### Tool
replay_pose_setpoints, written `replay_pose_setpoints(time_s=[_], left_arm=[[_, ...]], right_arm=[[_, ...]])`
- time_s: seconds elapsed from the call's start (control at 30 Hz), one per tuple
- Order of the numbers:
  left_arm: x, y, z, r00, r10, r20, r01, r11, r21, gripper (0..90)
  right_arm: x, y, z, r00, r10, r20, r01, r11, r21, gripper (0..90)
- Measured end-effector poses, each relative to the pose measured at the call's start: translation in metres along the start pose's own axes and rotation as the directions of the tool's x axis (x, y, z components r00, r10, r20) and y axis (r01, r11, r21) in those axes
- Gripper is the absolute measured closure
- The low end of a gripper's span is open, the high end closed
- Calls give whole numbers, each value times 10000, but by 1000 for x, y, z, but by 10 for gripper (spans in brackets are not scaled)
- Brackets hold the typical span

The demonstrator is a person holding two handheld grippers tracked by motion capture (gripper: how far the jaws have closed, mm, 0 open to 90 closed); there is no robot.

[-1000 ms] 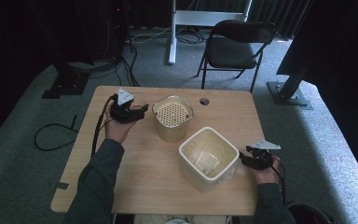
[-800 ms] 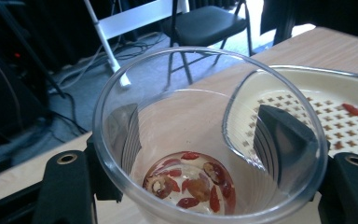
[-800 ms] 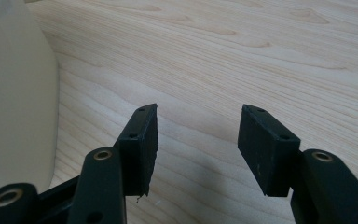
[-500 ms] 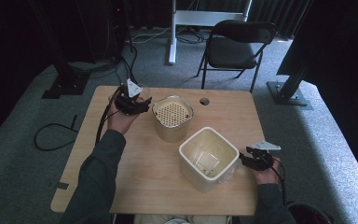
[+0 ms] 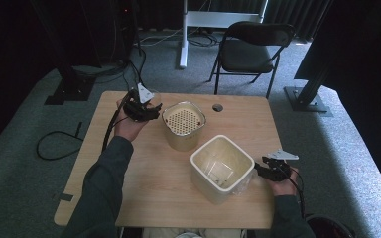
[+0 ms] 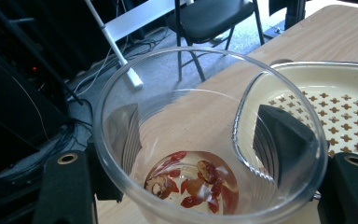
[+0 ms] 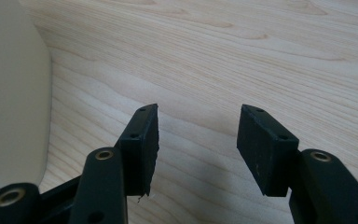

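Seemingly midway: left tongs clamped on a clear cup with red fruit pieces lying at its bottom, beside the strainer pot. Few pieces on that strainer, so pouring likely remains. Right tongs open, empty, beside the square tub.

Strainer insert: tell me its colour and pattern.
Cream strainer with small cross-shaped holes; clearest in the left gripper view.

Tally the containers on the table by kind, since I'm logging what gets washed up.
Clear cup, held: 1
Cream bin with perforated strainer insert: 1
Cream square bin: 1
Total: 3
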State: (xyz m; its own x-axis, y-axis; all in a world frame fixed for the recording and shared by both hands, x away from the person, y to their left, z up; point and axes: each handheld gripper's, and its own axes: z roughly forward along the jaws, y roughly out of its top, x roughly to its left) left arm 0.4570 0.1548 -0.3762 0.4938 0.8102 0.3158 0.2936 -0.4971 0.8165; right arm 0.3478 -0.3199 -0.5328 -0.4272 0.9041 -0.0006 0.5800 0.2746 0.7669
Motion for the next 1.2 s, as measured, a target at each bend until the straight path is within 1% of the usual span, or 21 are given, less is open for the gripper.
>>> replay_pose_setpoints(time_s=[0.2,0.27,0.37,0.4,0.47,0.5,0.53,0.6,0.67,0.73,0.77,0.8,0.93,0.97,1.0,1.03,1.07,1.1,1.13,1.17,1.2], left_arm=[[-1,7,-1,9993,361,-93,-360,9993,54,327],[-4,10,-1,9975,685,-175,-683,9976,84,327],[-10,13,2,9926,1189,-249,-1181,9925,322,327],[-12,14,3,9892,1436,-292,-1422,9888,443,327],[-16,16,5,9833,1792,-333,-1769,9823,613,329],[-16,16,5,9833,1792,-333,-1769,9823,613,331],[-22,18,8,9737,2240,-414,-2206,9727,723,331],[-26,20,10,9642,2610,-465,-2561,9624,904,335],[-31,22,13,9501,3076,-518,-3004,9471,1130,337],[-37,23,16,9344,3519,-555,-3430,9307,1270,338],[-39,23,17,9265,3734,-476,-3644,9214,1347,341],[-41,24,18,9200,3902,-353,-3813,9124,1489,341],[-48,25,24,8828,4697,-74,-4594,8664,1959,342],[-50,26,24,8712,4909,-35,-4790,8517,2126,341],[-51,27,25,8607,5090,1,-4961,8388,2241,341],[-53,27,26,8525,5226,8,-5091,8301,2275,342],[-55,28,27,8420,5394,8,-5242,8179,2371,341],[-56,28,28,8299,5578,-57,-5398,8056,2440,342],[-58,28,29,8249,5652,-75,-5463,8006,2461,342],[-59,28,30,8169,5768,-76,-5557,7903,2581,342],[-60,28,31,8058,5920,-149,-5673,7789,2673,343]], right_arm=[[0,0,0,10000,-1,-4,1,10000,9,477],[0,0,1,10000,-2,-3,2,10000,31,477],[0,-1,2,10000,-31,-23,31,10000,74,477],[0,-1,2,10000,-35,-26,35,9999,99,477],[0,-1,3,10000,-72,-26,73,9999,137,478],[0,-1,3,10000,-72,-26,73,9999,137,478],[1,-1,3,9999,-107,-16,107,9998,151,477],[1,-1,4,9999,-138,-15,139,9997,199,478],[1,-1,4,9998,-179,-7,179,9996,231,479],[2,-1,5,9998,-193,-18,194,9995,251,481],[2,-1,5,9998,-206,-1,206,9994,274,481],[2,-1,5,9997,-237,0,237,9993,276,481],[2,-2,5,9997,-260,1,260,9991,321,481],[2,-2,5,9997,-257,-2,257,9991,323,482],[2,-2,5,9997,-257,-3,257,9991,324,483],[2,-2,5,9997,-256,-10,257,9992,322,485],[2,-2,6,9997,-257,-17,257,9991,329,486],[2,-2,6,9997,-263,-13,264,9991,332,486],[2,-2,6,9996,-267,-9,267,9991,337,486],[2,-2,6,9997,-262,-9,262,9991,330,486],[2,-2,6,9997,-252,-17,252,9992,316,487]])
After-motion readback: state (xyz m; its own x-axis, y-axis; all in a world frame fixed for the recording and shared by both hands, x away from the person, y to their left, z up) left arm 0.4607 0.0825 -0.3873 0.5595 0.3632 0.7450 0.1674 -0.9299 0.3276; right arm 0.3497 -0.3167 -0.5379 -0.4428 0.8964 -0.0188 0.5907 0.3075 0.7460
